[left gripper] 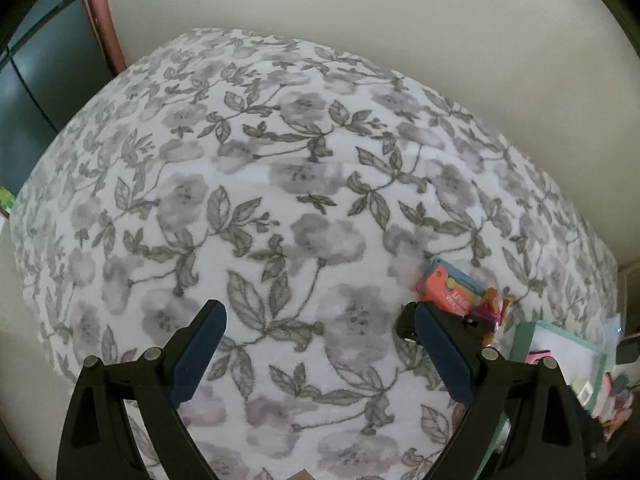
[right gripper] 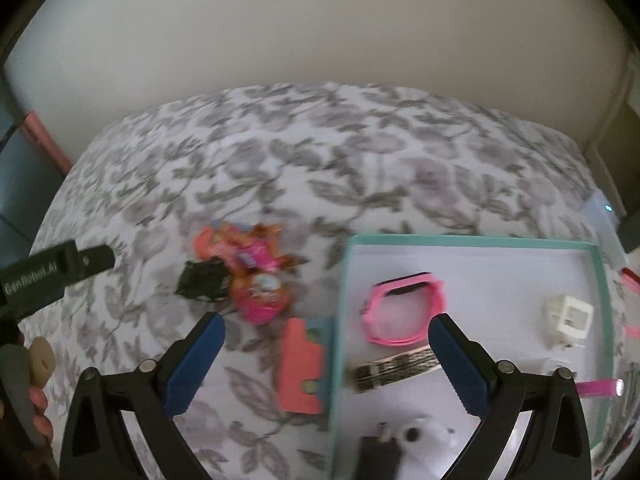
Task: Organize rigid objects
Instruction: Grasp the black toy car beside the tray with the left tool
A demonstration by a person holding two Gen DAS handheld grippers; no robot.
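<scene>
A teal-rimmed white tray (right gripper: pixel 596 320) lies on a floral bedspread (right gripper: pixel 304 160). In it are a pink watch band (right gripper: pixel 404 308), a white cube adapter (right gripper: pixel 568 316), a black-and-white strip (right gripper: pixel 396 368) and a pink pen (right gripper: pixel 600 388). Left of the tray lie a coral case (right gripper: pixel 302 368), a pink toy egg (right gripper: pixel 262 298), a black part (right gripper: pixel 200 280) and orange packets (right gripper: pixel 236 242). My right gripper (right gripper: pixel 326 342) is open above the tray's left edge. My left gripper (left gripper: pixel 316 328) is open and empty over bare bedspread; the coral case (left gripper: pixel 448 288) lies to its right.
The tray (left gripper: pixel 524 340) also shows at the right edge of the left wrist view. A cream wall (right gripper: pixel 320 32) runs behind the bed. A dark cabinet (left gripper: pixel 28 92) stands at far left. The left gripper's body (right gripper: pixel 52 272) shows at the left of the right wrist view.
</scene>
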